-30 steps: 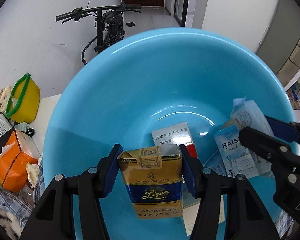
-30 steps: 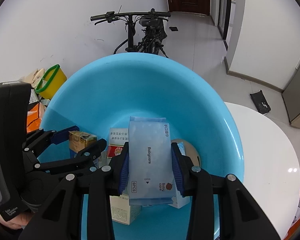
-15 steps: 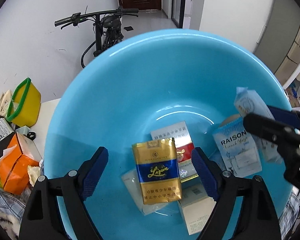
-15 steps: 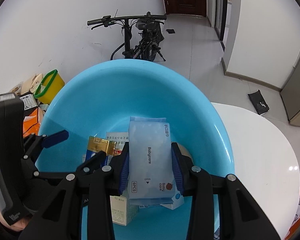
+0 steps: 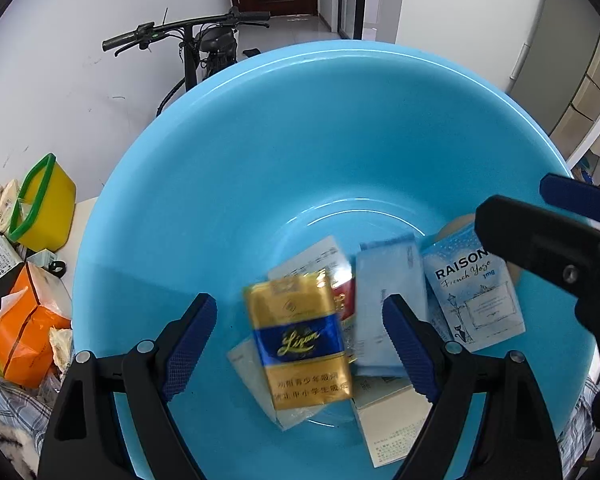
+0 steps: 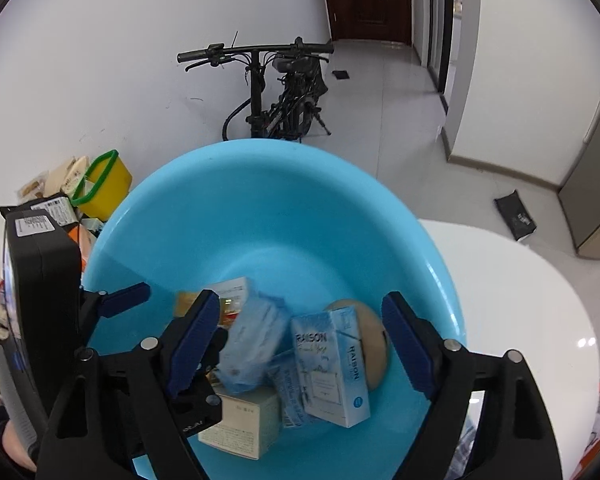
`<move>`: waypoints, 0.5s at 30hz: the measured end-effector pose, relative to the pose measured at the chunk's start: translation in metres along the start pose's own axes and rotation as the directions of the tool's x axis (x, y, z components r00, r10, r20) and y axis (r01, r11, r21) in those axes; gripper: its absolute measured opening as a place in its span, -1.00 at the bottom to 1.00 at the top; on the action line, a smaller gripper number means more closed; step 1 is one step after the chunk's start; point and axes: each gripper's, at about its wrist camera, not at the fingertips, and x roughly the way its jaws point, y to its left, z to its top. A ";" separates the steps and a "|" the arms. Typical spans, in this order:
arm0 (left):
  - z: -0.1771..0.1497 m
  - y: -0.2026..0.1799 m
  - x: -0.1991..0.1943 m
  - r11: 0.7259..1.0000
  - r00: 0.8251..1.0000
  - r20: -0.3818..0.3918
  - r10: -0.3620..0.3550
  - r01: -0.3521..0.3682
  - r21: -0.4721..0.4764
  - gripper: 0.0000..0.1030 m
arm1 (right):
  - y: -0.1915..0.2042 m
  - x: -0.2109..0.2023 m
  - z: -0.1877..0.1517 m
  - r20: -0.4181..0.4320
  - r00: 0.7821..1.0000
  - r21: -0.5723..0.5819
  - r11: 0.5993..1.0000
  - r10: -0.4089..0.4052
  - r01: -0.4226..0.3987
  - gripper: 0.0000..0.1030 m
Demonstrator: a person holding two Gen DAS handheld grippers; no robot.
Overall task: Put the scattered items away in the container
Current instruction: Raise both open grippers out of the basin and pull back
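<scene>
— Where are our two grippers now, and what do they hold?

— Our left gripper (image 5: pixel 296 344) is wide open above the blue basin (image 5: pixel 300 128) and holds nothing. The gold cigarette pack (image 5: pixel 298 340) is between its jaws but not touching them; it looks blurred, lying on the other items or falling to them, we cannot tell which. Our right gripper (image 6: pixel 300 344) is also wide open and empty. The pale blue wipes packet (image 6: pixel 252 344) below it is blurred too.

— So how much of the tidying is done?

— We judge that most of it is done. In the basin we see the Raison box (image 6: pixel 332 368), a white carton (image 6: pixel 240 420), a red and white pack (image 5: pixel 324 264) under the gold one, and a round beige thing (image 6: pixel 368 340) partly hidden. On the white desk (image 6: pixel 520 320) to the right no loose item shows.

— And what is around us?

— On the left, beside the basin, there is a yellow basket (image 5: pixel 44 204) with a green rim and an orange bag (image 5: pixel 28 320); whether they belong to the task we cannot say. A bicycle (image 6: pixel 276 92) stands well apart by the wall. Our grippers are near each other, so they can collide when lifting out.
</scene>
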 end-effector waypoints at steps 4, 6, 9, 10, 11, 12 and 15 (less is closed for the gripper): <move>0.001 0.002 -0.003 1.000 1.000 0.008 0.000 0.000 -0.007 0.69 | 0.000 -0.001 0.000 -0.002 1.000 -0.012 1.000 -0.011 0.011 0.59; 0.001 0.004 -0.003 1.000 1.000 0.008 -0.004 0.004 -0.011 0.69 | -0.001 -0.001 -0.001 -0.003 1.000 -0.006 1.000 -0.008 0.008 0.59; 0.001 0.008 -0.004 1.000 1.000 0.016 -0.002 0.003 -0.021 0.69 | -0.002 -0.001 -0.001 -0.004 1.000 -0.003 1.000 -0.011 0.011 0.59; 0.000 0.010 -0.005 1.000 1.000 0.023 0.005 -0.004 -0.027 0.69 | -0.003 -0.001 -0.002 -0.002 1.000 -0.003 1.000 -0.012 0.012 0.59; -0.001 0.012 -0.006 0.999 0.999 0.032 0.011 -0.010 -0.033 0.69 | -0.003 -0.001 -0.002 -0.001 1.000 -0.003 1.000 -0.012 0.012 0.59; -0.002 0.013 -0.008 0.999 0.999 0.045 0.014 -0.012 -0.039 0.69 | -0.004 -0.002 -0.003 0.005 1.000 -0.002 1.000 -0.013 0.013 0.59; -0.005 0.018 -0.016 0.999 0.996 0.094 0.004 0.000 -0.052 0.69 | -0.005 -0.011 -0.005 0.071 0.997 0.021 0.999 -0.041 0.039 0.59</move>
